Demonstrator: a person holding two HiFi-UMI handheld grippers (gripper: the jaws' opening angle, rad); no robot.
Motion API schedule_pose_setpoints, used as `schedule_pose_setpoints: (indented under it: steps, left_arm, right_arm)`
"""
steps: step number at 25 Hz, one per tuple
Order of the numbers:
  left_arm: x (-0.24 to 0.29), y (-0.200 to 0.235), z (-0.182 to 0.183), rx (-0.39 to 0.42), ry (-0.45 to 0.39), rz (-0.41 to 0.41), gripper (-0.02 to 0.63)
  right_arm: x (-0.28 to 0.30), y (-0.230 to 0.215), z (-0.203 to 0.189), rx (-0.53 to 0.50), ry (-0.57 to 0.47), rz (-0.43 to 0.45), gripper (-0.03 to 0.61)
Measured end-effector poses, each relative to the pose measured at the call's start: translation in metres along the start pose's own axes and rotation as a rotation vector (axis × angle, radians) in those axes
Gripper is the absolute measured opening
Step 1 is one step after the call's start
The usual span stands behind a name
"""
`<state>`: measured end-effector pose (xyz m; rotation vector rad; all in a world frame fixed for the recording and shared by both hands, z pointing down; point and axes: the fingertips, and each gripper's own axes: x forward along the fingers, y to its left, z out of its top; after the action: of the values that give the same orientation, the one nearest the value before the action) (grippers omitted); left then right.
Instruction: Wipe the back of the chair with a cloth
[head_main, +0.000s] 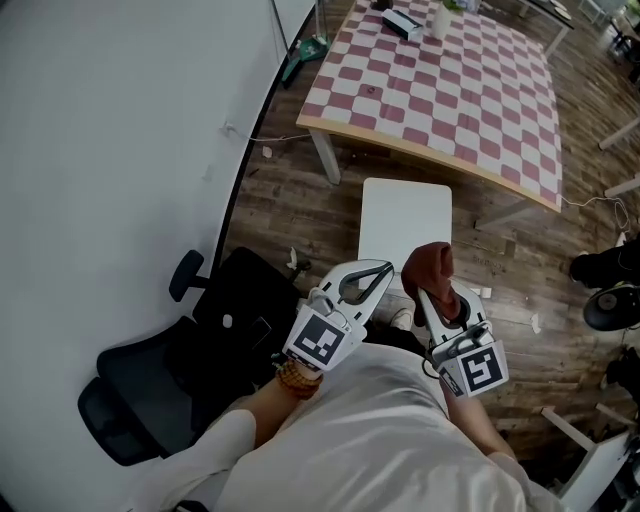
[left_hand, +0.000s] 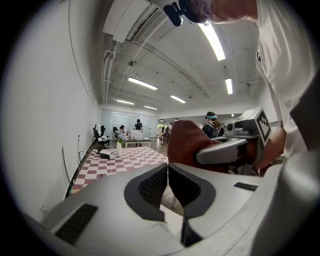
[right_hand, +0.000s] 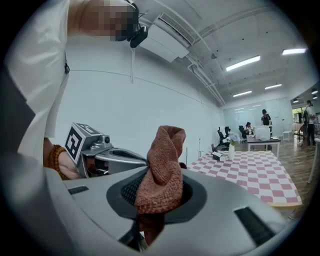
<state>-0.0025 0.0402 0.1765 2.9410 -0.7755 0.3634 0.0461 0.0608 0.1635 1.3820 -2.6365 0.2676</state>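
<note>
Left gripper (left_hand: 168, 169): jaws are pressed together, nothing is held between them. Right gripper (right_hand: 161, 186): jaws are clamped on a rust-brown cloth (right_hand: 164, 155), which is bunched and sticks up past the tips. In the head view both grippers are held side by side at lower centre, apart from each other. A white rectangular top (head_main: 405, 215) is seen just above them at frame centre; whether it is a chair or a stool cannot be told. A black office chair (head_main: 150, 385) is parked at lower left by the white wall (head_main: 110, 150). A pink-and-white checkered table (head_main: 450, 85) is seen at upper right.
</note>
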Motion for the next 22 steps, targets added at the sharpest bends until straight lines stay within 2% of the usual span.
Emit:
schedule_pose_setpoints:
  steps: [2, 5, 8, 11, 15, 18, 22]
  left_arm:
    - [0.004, 0.001, -0.017, 0.029, 0.072, -0.028, 0.059]
    - [0.011, 0.005, -0.047, 0.102, 0.183, -0.072, 0.077]
    - [0.015, 0.012, -0.076, 0.185, 0.283, -0.121, 0.078]
    - [0.013, 0.005, -0.109, 0.250, 0.412, -0.215, 0.098]
    - [0.012, -0.007, -0.155, 0.324, 0.571, -0.340, 0.131]
    - [0.009, -0.011, -0.192, 0.383, 0.695, -0.402, 0.167]
    - [0.010, -0.014, -0.224, 0.400, 0.784, -0.455, 0.187]
  right_arm:
    - [0.006, -0.006, -0.007, -0.010, 0.032, 0.026, 0.081]
    - [0.019, -0.022, -0.023, -0.044, 0.093, 0.055, 0.080]
    - [0.037, -0.034, -0.052, -0.074, 0.242, 0.104, 0.081]
    - [0.057, -0.035, -0.084, -0.105, 0.384, 0.193, 0.080]
    - [0.084, -0.040, -0.135, -0.213, 0.524, 0.344, 0.081]
    - [0.099, -0.042, -0.176, -0.297, 0.656, 0.441, 0.080]
    - [0.115, -0.044, -0.231, -0.362, 0.804, 0.556, 0.081]
